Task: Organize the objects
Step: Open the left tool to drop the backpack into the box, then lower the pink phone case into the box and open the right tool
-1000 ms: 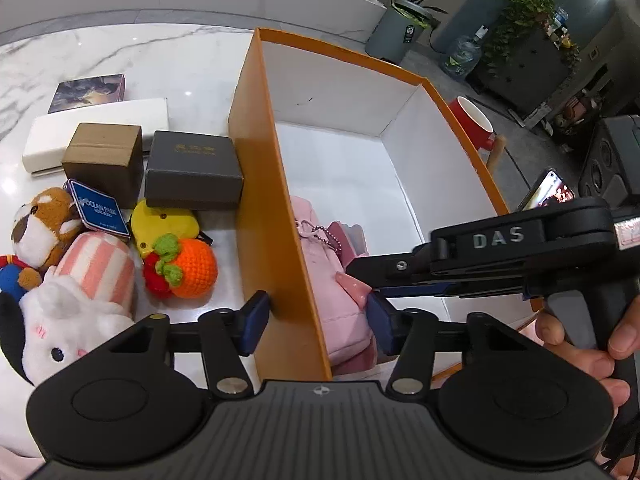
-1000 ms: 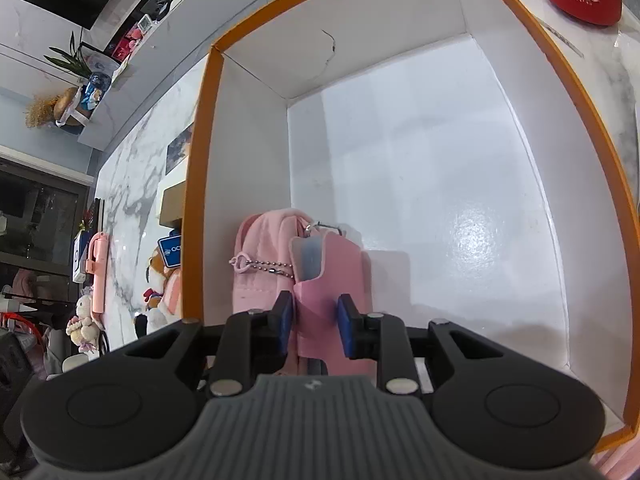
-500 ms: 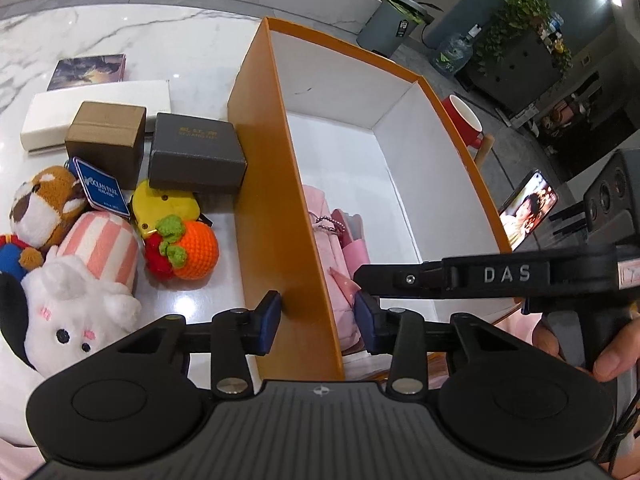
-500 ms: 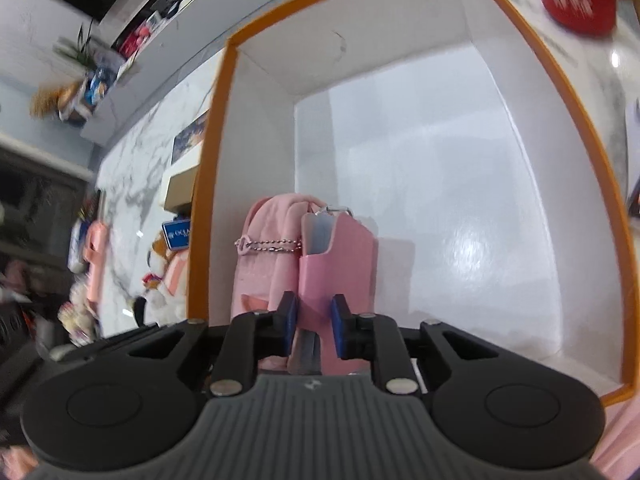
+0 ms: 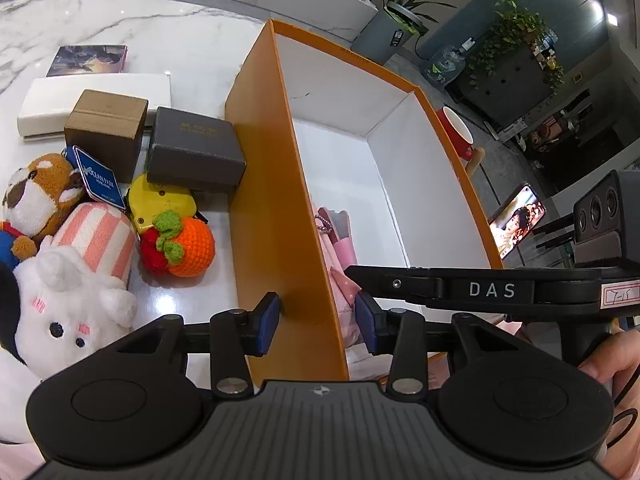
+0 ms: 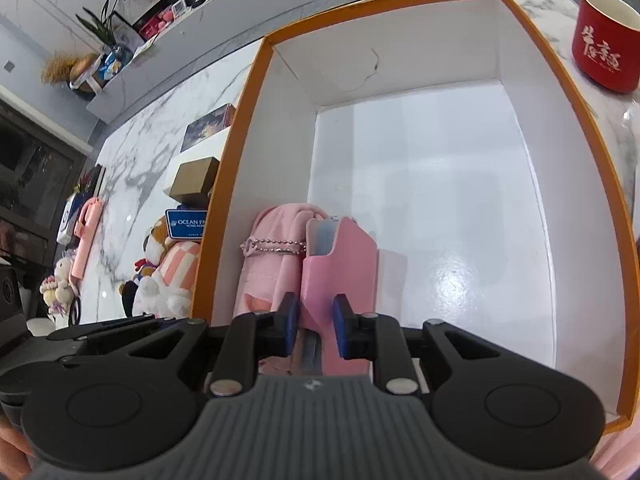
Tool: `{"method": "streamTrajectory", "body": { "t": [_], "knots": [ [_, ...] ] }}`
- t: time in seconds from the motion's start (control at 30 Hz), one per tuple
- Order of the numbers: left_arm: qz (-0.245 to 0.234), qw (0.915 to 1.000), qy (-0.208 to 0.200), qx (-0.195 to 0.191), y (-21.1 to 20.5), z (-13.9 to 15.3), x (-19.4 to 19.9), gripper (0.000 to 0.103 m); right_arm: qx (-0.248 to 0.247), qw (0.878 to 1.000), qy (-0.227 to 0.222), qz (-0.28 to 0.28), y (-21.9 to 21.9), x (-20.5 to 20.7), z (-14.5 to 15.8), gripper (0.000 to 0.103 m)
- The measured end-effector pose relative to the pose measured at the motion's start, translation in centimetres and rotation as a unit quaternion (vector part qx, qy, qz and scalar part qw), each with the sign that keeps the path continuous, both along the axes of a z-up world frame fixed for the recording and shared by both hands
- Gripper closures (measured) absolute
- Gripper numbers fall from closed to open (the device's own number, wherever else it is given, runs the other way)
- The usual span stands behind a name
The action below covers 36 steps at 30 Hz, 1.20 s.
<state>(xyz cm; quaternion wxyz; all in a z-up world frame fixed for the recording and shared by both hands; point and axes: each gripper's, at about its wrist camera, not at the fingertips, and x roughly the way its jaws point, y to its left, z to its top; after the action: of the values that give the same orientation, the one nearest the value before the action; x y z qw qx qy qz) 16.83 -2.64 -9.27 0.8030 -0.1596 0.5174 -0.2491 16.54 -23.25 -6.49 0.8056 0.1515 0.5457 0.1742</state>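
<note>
Left wrist view first: the task looks barely begun. Most things sit loose on the marble counter [image 5: 160,32], at nine to eleven o'clock of the orange box [image 5: 272,184]: a white plush [image 5: 72,312], a striped pink toy [image 5: 100,240], a brown-and-white plush [image 5: 36,196], a crocheted orange fruit [image 5: 188,248], a yellow item [image 5: 160,200], a dark grey case [image 5: 196,152], a brown box [image 5: 106,128], a flat white box [image 5: 96,92] and a picture card [image 5: 90,60]. Only pink things [image 5: 336,240] lie inside the box, against its near-left wall. The left tool [image 5: 316,318] straddles that wall; its jaws have just opened a little, and the blue pads seem to stand just off the cardboard on both sides, so I judge it loose rather than clamped. The right tool's arm [image 5: 480,290] crosses at three o'clock, a hand [image 5: 608,364] behind it.

Right wrist view: the box's white floor [image 6: 440,200] is bare from twelve round to four o'clock, leaving room for the rest. At its seven o'clock corner, pink folded fabric [image 6: 276,256] with a bead chain [image 6: 276,246] leans on the wall, and a pink case [image 6: 340,264] lies beside it. The right tool [image 6: 316,326] has its jaws round the case's near end; they have just opened slightly, yet the pads appear pressed on it, so it grips the case as far as I can tell. A red mug [image 6: 604,40] stands outside at two o'clock.
</note>
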Motion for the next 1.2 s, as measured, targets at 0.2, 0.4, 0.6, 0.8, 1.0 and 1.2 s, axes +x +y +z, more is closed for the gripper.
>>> {"method": "streamTrajectory", "body": {
  "t": [0.2,0.4,0.6,0.8,1.0,1.2],
  "knots": [
    [0.009,0.9998,-0.017,0.007,0.3,0.6,-0.2,0.043,-0.004,1.000,-0.008,-0.008,0.0,-0.1,0.0,0.071],
    [0.008,0.9994,-0.032,0.006,0.6,1.3,-0.4,0.042,0.009,1.000,-0.010,-0.011,-0.5,-0.1,0.1,0.071],
    [0.008,0.9990,-0.045,0.000,0.8,1.9,-0.5,0.041,0.018,1.000,-0.022,-0.003,-0.7,-0.2,0.7,0.070],
    [0.002,0.9990,-0.044,0.002,0.3,1.6,-0.4,0.041,0.055,0.998,0.006,-0.016,-1.4,0.2,-0.8,0.071],
    [0.000,0.9989,-0.037,0.029,-0.9,0.6,-0.1,0.040,0.064,0.997,0.016,-0.027,-1.7,0.2,-1.6,0.067],
    [0.006,0.9993,-0.023,0.028,-0.7,0.0,-0.1,0.057,0.063,0.997,0.011,-0.038,-1.6,-0.2,-1.7,0.080]
  ]
}}
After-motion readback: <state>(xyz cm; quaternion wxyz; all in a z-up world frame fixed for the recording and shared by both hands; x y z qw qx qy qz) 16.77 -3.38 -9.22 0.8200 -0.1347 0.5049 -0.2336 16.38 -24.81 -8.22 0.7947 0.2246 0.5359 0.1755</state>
